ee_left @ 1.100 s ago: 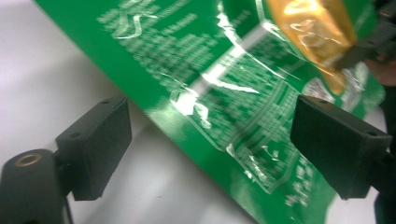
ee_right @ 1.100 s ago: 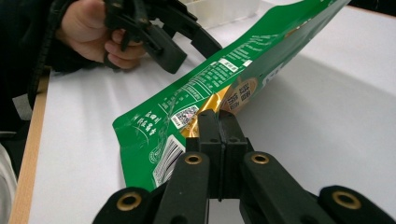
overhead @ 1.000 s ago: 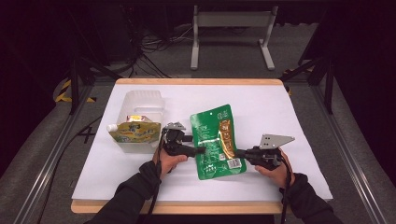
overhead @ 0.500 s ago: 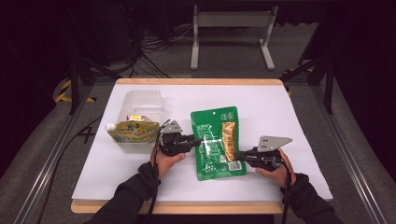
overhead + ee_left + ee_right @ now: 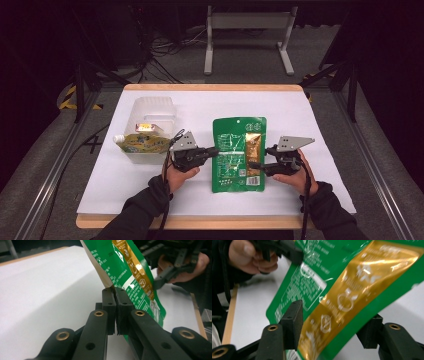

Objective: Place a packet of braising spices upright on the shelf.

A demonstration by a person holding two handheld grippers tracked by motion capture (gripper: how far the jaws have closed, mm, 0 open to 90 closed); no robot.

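A flat green foil pouch with a gold stripe [image 5: 238, 152] lay mid-table on the white sheet [image 5: 325, 125], its left edge lifted. Left gripper [image 5: 214, 150] had just closed — jaws pinched on that edge. Right gripper [image 5: 254, 165] had just been opening — jaws apart, the pouch's right edge between them, pads off it.

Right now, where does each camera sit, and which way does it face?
High view: above the person's side, looking forward and down at the table; forearms and both hands show.
Left gripper view: rides the left gripper, whose jaws pinch the green pouch edge.
Right gripper view: rides the right gripper, jaws apart around the pouch.
Both gripper views share the pouch and the opposite hand.
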